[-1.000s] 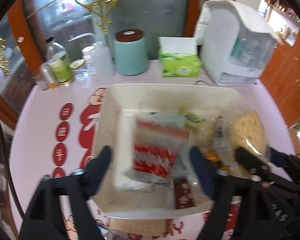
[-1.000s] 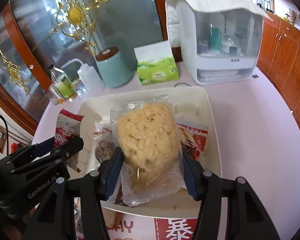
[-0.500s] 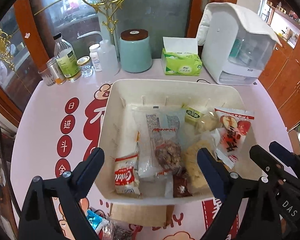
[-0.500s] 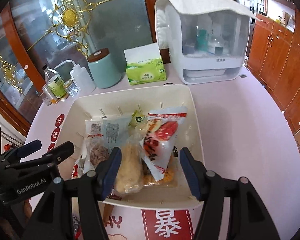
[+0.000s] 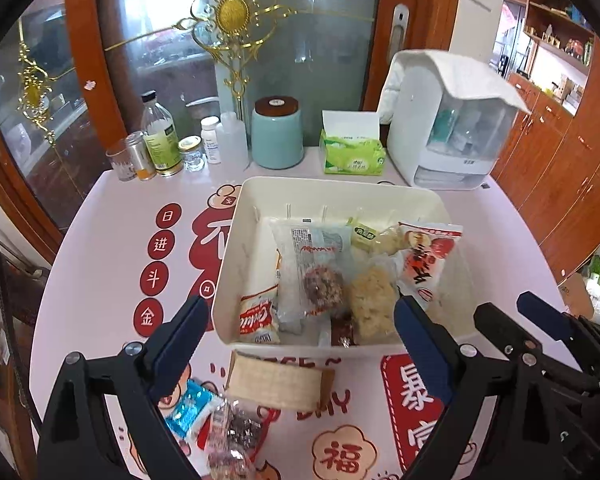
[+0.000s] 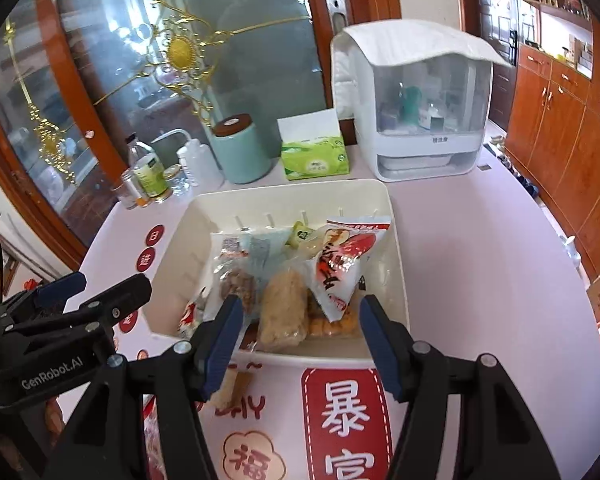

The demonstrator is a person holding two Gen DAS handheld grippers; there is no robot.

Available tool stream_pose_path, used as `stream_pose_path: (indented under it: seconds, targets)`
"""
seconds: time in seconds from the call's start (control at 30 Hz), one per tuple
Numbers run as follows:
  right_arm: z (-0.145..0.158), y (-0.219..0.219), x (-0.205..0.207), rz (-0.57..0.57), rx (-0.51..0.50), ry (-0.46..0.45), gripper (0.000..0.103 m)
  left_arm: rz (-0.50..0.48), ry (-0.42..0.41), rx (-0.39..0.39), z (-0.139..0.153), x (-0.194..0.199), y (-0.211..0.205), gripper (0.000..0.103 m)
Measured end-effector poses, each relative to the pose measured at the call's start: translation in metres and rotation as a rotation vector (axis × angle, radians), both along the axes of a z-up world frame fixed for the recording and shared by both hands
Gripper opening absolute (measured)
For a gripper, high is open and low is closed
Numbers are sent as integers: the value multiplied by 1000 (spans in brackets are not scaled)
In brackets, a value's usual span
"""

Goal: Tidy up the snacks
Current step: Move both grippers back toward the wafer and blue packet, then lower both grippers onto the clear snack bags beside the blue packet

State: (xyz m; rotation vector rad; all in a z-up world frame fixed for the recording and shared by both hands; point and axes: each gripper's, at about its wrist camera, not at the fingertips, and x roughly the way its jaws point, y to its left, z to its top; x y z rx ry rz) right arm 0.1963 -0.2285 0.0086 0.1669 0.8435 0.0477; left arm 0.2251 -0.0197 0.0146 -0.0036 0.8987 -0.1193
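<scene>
Snacks in crinkly plastic packets are lying in the cream rectangular plastic bin (image 5: 236,240) near the far edge of the pink printed surface (image 5: 100,248). The left tool (image 5: 300,330) is hanging wide and empty, the right tool (image 6: 300,330) half spread, gripping nothing. A tan wafer packet (image 5: 278,380) is lying just beside the bin's near wall.

Smooth cream plastic bin (image 5: 236,248) holds glossy crinkled film snack packets (image 5: 316,264); the desk (image 6: 480,280) wears a smooth, printed covering.
</scene>
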Motion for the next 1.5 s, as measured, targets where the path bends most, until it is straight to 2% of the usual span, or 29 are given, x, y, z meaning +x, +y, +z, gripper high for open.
stream_pose_path:
  seconds: [0.3,0.5,0.67,0.83,1.0,1.27,1.5]
  targets:
    - [19,3,-46,45,17,-49,61,35,-49,-58,22,-59,12,93]
    - [19,8,-67,85,24,-58,61,54,-87,-27,23,-92,16,94]
    - [7,8,-75,120,26,-49,61,66,-94,12,9,-111,22,94]
    - [-18,6,-74,146,34,-4,61,76,-49,26,-20,-124,29,94]
    - [-48,5,-71,152,37,73,61,93,39,44,-64,-133,37,94]
    - [-92,19,-71,186,32,177,61,187,141,64,-132,-136,48,94]
    - [-113,43,-71,240,18,219,61,261,204,41,-172,-127,62,94]
